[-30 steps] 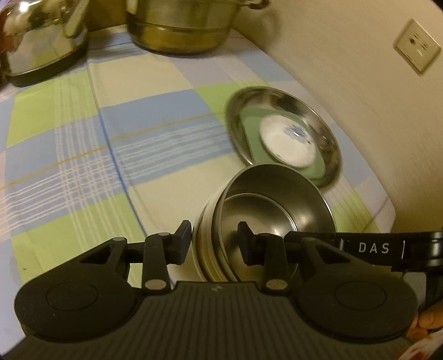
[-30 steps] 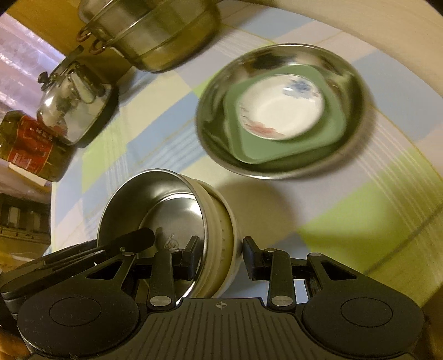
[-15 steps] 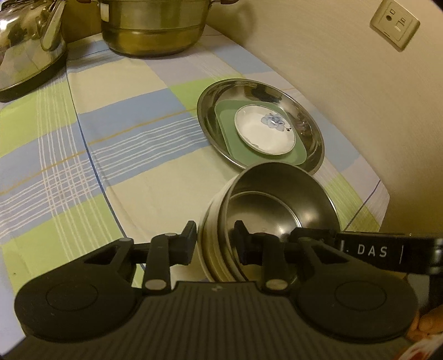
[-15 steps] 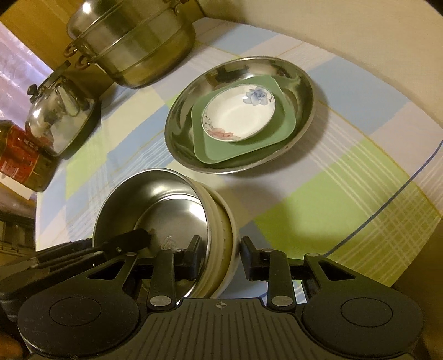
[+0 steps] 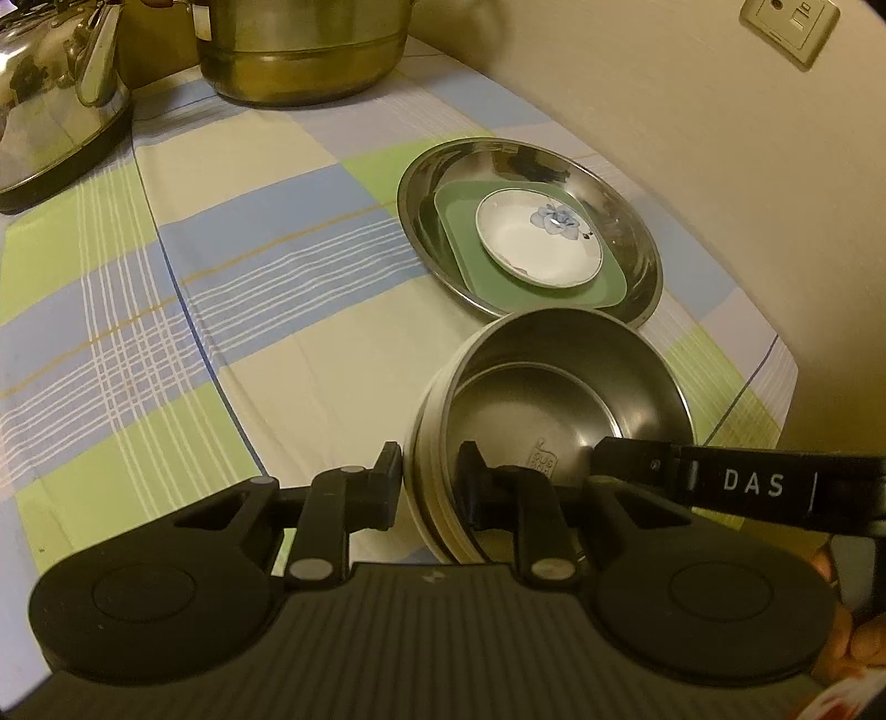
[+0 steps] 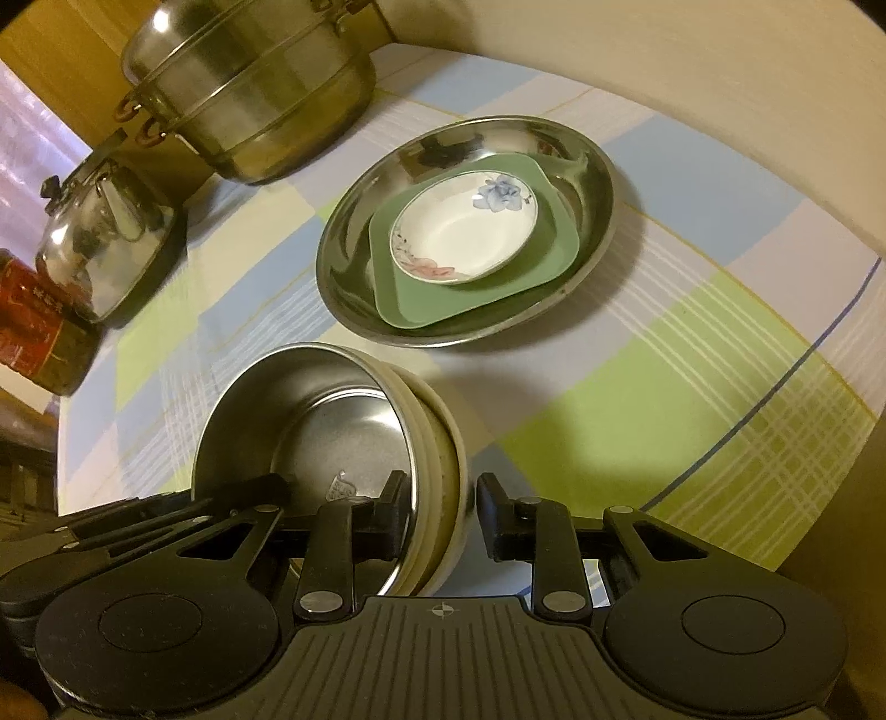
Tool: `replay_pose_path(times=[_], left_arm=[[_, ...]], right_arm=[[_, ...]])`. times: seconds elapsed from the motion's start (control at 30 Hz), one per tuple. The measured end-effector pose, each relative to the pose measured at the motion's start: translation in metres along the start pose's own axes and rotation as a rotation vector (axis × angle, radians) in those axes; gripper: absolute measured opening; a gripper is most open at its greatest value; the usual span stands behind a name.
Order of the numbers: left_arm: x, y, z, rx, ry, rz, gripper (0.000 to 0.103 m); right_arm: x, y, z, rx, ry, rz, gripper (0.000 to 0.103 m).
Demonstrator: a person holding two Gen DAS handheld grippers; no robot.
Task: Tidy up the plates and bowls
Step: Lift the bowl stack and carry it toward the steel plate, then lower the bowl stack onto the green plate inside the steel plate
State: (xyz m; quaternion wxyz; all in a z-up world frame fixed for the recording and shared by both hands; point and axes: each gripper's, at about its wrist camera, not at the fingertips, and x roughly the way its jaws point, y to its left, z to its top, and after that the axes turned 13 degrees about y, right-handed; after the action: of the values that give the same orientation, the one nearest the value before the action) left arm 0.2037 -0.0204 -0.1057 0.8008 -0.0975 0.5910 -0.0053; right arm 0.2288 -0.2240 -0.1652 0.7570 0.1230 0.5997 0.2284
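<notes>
A steel bowl nested in cream bowls [image 5: 554, 399] hangs tilted just in front of a stack of plates. My left gripper [image 5: 429, 476] straddles the stack's near-left wall, one finger outside and one inside. Its jaws are closing and the pads touch the wall. My right gripper [image 6: 440, 504] straddles the opposite wall of the bowls [image 6: 343, 421]. Its jaws are closing too, with a thin gap at the outer finger [image 6: 490, 515]. Beyond lies a wide steel plate [image 5: 626, 221] holding a green square plate [image 5: 459, 232] and a white flowered saucer [image 5: 537, 249].
A large steel pot [image 5: 299, 50] and a shiny kettle [image 5: 55, 111] stand at the back of the checked tablecloth [image 5: 249, 277]. A red tin [image 6: 33, 332] sits beside the kettle. The wall with a socket [image 5: 789, 22] runs along the right, close to the plates.
Both grippers' jaws have narrowed around the bowl stack's walls. The views have tipped a little, so the plates sit sharper and slightly farther away. The bowls stay put between the fingers.
</notes>
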Motion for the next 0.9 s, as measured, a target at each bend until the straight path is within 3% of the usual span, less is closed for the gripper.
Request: replay_pose_path(times=[0.9], left_arm=[[-0.0044,-0.0041,0.0015,-0.003,-0.004,-0.008,0.020]], right_arm=[[-0.0024,-0.0056,0.0032,0.018,0.009,0.012,0.023]])
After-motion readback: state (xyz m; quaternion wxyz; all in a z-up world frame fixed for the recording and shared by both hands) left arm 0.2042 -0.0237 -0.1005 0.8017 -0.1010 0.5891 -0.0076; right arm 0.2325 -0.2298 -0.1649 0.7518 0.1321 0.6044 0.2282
